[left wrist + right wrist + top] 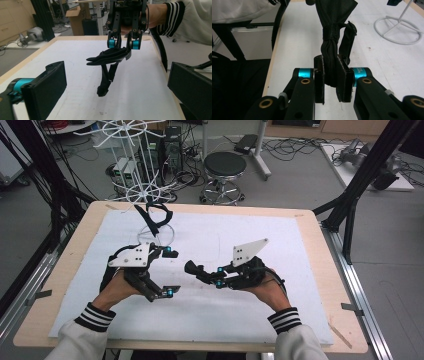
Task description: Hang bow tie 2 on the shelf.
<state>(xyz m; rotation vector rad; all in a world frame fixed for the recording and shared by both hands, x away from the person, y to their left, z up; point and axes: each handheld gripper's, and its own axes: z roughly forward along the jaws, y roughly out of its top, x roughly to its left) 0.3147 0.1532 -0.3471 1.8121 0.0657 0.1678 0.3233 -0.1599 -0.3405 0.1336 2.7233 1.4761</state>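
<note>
Now black strap (110, 58) lengthwise toward left gripper (169, 271)

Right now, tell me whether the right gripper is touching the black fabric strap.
Touching. The right gripper view shows the right gripper clamped on the bunched black fabric strap, both pads pressing its sides, with no gap.

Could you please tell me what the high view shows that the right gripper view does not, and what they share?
High view alone: the left hand-held gripper with its jaws spread wide, the round black stool behind the table, and both striped white sleeves. Right gripper view alone: the close grip, where the jaws pinch a bunched black fabric item tied with a band. Shared: the right hand-held gripper holding that fabric, the white table cover, and the white wire stand's ring base.
</note>
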